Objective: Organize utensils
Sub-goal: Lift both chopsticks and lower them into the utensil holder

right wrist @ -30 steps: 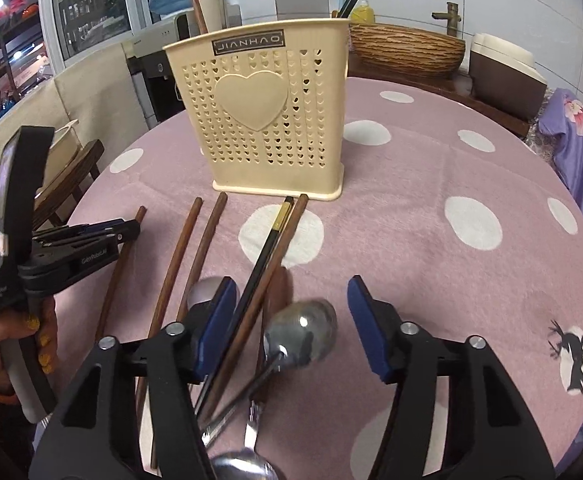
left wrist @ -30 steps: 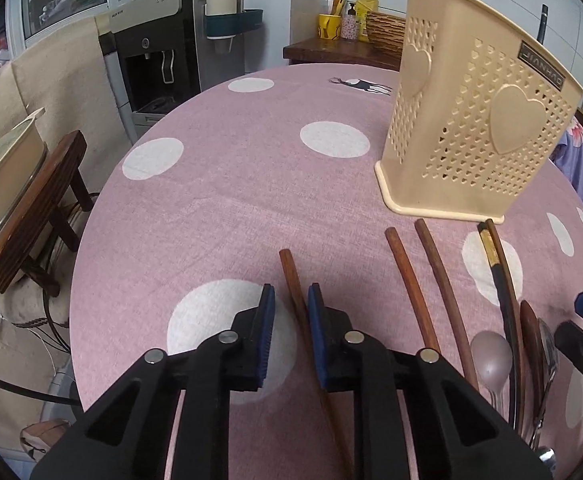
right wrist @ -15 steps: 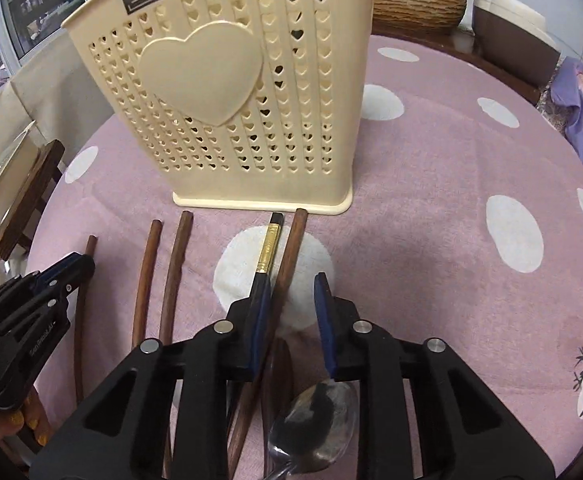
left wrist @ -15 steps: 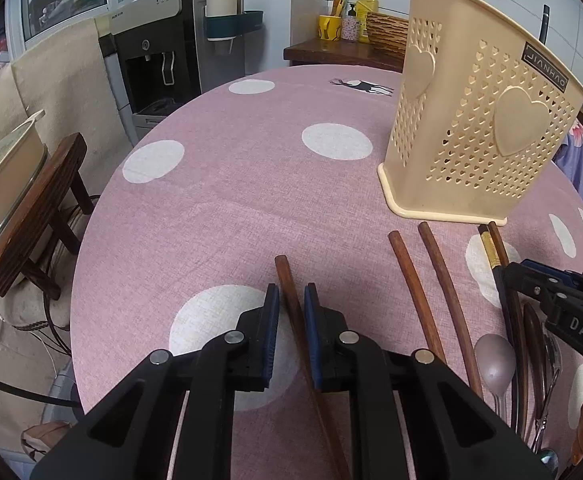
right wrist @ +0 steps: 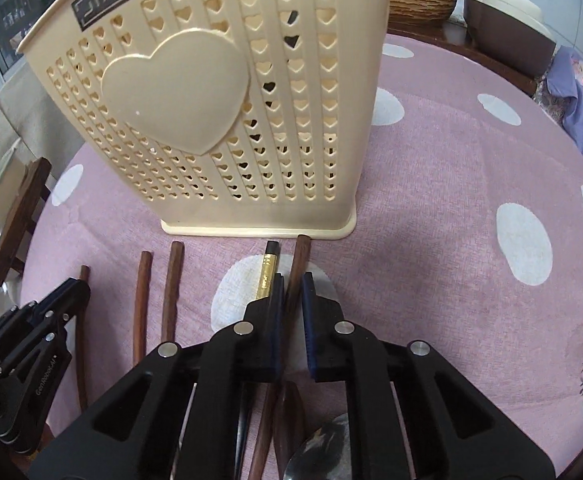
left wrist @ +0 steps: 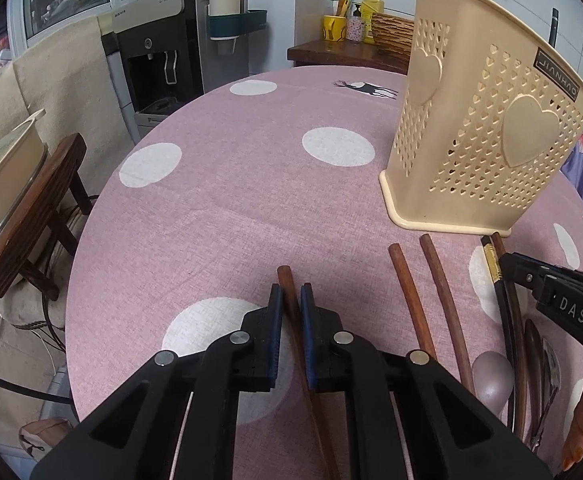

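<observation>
Left gripper jaws clamp a round wooden chopstick; right gripper jaws are closing on another brown stick before the perforated plastic holder.

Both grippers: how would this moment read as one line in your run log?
left gripper: shut on leftmost brown chopstick | right gripper: closing on rightmost brown chopstick | holder: upright on table
</observation>
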`<state>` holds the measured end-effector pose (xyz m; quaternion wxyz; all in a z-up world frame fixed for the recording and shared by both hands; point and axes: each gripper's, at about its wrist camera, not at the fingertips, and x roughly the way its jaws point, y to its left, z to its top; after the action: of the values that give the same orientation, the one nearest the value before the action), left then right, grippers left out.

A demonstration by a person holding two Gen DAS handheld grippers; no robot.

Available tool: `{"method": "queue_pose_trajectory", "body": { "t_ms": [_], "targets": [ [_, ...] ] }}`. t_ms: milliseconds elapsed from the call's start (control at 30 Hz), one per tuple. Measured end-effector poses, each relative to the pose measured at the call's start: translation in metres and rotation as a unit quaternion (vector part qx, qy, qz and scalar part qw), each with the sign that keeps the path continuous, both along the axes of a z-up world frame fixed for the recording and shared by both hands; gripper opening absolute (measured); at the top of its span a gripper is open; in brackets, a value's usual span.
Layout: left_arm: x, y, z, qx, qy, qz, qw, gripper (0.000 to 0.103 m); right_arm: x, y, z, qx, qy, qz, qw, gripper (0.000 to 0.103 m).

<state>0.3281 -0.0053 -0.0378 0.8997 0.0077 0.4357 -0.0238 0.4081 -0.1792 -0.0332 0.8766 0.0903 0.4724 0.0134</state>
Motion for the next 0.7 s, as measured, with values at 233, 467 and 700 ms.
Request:
{"method": "queue_pose_trajectory", "body": {
  "t_ms": [233,467,700],
  "targets": [
    [0.0,0.003,0.003,-0.032,0.003,0.001,0.9995,0.009,-0.007,-0.007,0.013,0.04,-0.034,0.003,0.999,0.008],
    [-0.015,0.007,0.032,-0.068,-0.034,-0.004,0.9971,0.009,-0.035,-0.006,0.051,0.054,-0.105,0.029,0.993,0.008],
    [-0.036,0.008,0.076,-0.089,-0.087,-0.02,0.992,0.008,-0.076,-0.005,0.106,0.055,-0.191,0.06,0.978,0.008]
  ]
}}
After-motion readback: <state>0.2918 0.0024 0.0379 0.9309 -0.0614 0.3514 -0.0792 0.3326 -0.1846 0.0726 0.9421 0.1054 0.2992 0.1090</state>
